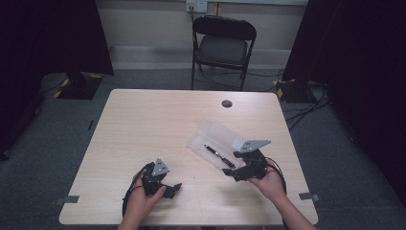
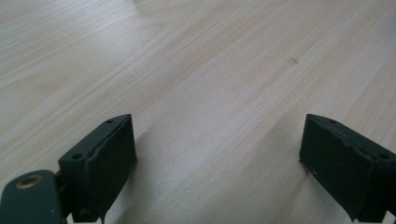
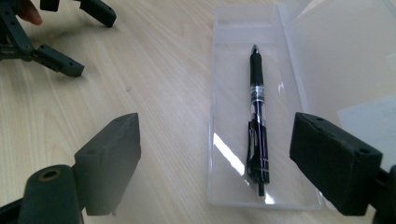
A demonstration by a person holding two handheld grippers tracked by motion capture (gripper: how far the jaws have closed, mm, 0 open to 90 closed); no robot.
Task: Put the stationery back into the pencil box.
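I see a black folding chair (image 1: pixel 224 45) beyond the wooden table (image 1: pixel 143 124); a dark round grommet (image 1: pixel 227 103) sits well ahead of the fingers.

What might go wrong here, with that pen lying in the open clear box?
The right tool hangs open over the clear box, and its jaws look wide next to the slim pen. They might catch the box's low wall instead. The box looks light, so a nudge may slide it across the table. The raised lid stands close beside the pen and may get knocked. The left tool is open and apart, steadying nothing.
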